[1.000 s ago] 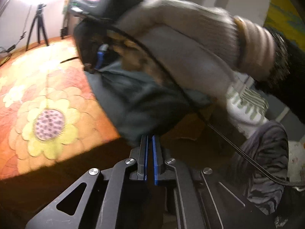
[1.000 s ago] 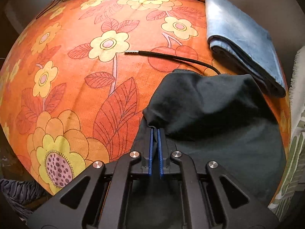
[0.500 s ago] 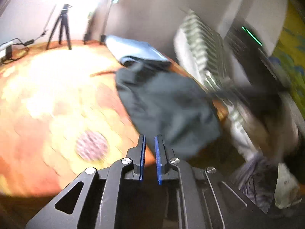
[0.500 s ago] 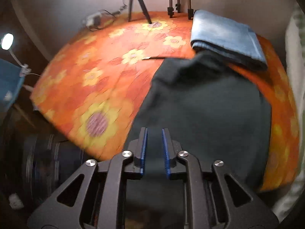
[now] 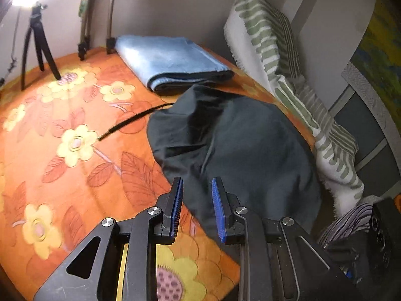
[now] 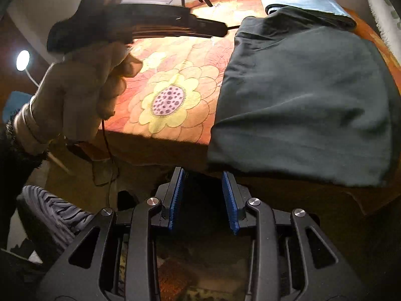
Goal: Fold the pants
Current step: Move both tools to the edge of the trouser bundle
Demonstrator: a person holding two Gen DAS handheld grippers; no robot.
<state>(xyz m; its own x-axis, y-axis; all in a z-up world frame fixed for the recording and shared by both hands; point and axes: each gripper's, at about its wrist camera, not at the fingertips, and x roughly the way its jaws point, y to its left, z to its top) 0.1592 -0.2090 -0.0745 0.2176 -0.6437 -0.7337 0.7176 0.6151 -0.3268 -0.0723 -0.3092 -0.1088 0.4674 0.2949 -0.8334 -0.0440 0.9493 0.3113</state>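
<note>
One orange flowered rug (image 5: 75,150) covers the surface. On it lie one dark pants (image 5: 238,150), folded into a thick wrinkled bundle near the right edge, and one folded blue cloth (image 5: 170,60) behind. Two grippers: left gripper (image 5: 196,188) and right gripper (image 6: 202,175), both opening, nothing between the jaws.

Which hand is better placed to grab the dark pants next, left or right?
Left, probably. The left tongs hover over the near edge of the dark pants, opening with nothing gripped. The right tongs sit below the bed edge, off the cloth, also opening and empty.
</note>
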